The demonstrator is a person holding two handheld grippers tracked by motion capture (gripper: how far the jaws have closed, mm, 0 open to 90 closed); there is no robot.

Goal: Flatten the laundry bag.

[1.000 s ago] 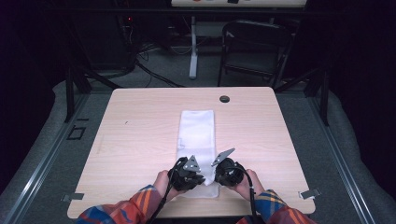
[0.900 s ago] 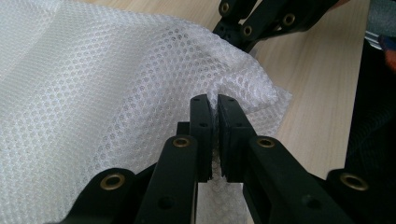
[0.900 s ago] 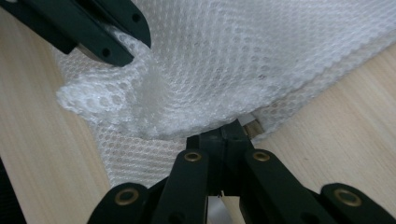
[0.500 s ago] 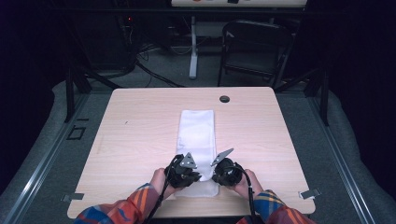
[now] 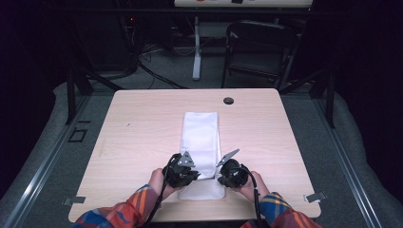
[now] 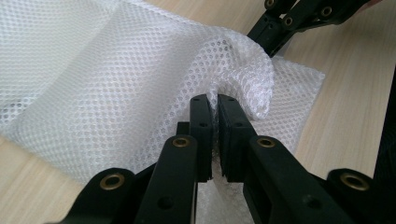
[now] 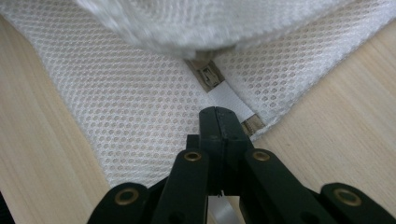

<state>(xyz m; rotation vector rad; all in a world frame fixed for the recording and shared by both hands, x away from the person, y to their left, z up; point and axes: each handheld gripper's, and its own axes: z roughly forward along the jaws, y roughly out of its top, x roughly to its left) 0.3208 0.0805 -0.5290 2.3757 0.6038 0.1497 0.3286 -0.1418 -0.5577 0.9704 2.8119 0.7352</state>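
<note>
Wooden table (image 5: 142,123): both hands low, left gripper (image 6: 214,100) and right gripper (image 7: 215,114) pinching mesh bag (image 5: 200,137).

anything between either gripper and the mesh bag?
No. Both already grip it: left gripper is shut on a raised fold of the mesh bag, right gripper on its white tab.

Wooden table (image 5: 142,128), dark round grommet (image 5: 228,100), black folding chair (image 5: 259,52)
</note>
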